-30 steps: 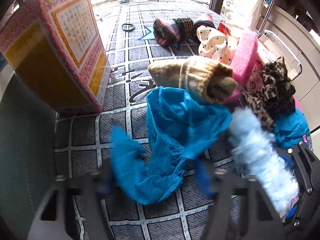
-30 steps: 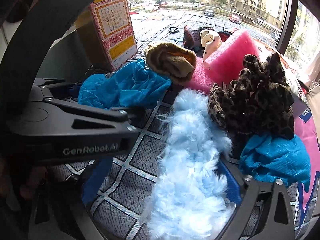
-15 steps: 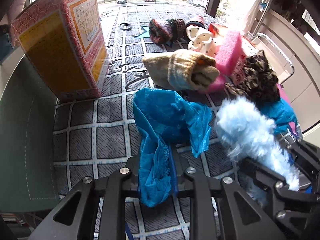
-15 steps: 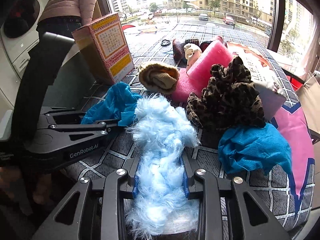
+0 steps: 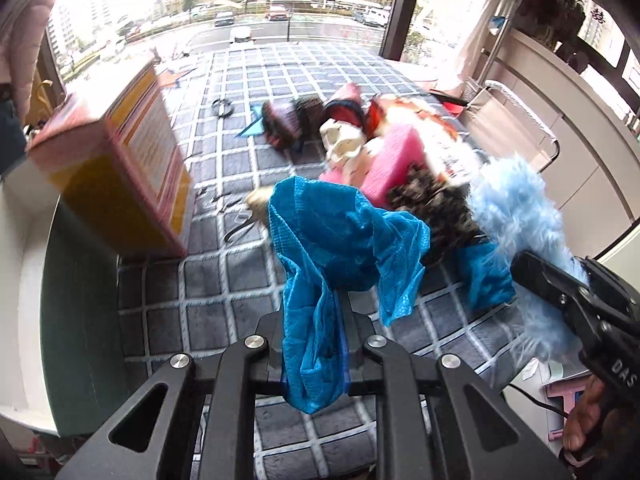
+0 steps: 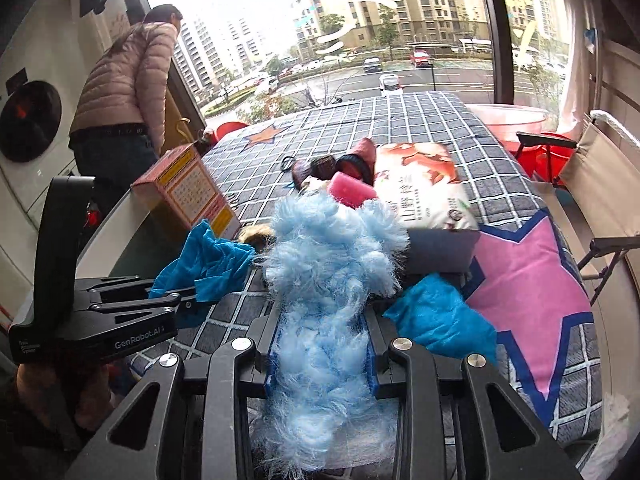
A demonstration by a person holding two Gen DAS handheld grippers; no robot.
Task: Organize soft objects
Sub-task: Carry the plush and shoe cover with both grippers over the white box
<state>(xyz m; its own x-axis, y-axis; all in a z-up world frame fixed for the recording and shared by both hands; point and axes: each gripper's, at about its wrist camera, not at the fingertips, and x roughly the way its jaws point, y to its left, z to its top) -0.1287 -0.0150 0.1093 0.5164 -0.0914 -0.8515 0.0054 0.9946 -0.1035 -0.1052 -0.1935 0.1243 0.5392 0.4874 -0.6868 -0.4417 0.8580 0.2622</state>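
My left gripper (image 5: 312,344) has its fingers (image 5: 260,354) clamped on a crumpled blue mesh cloth (image 5: 344,240), which bunches up between them and hangs clear above the surface. My right gripper (image 6: 322,354) pinches a fluffy light-blue duster-like bundle (image 6: 332,248), its fibres spilling out above and below the closed fingers (image 6: 394,360). Both items are raised over a checked grey cover (image 6: 420,120) with a big pink star (image 6: 532,280) printed on it; whether a bed or a counter lies under it I cannot tell.

On the cover, a second blue mesh cloth (image 6: 440,316) lies just right of my right gripper. Behind the fluffy bundle sit a pink foam block (image 6: 350,194), a white printed bag (image 6: 424,188), and some dark knitted items (image 6: 320,166). A leopard-print fabric piece (image 5: 436,208) lies beside the pink block in the left view. A pink and yellow carton (image 5: 120,168) stands upright near the left edge. A person in a pale puffer jacket (image 6: 124,80) stands by the window.
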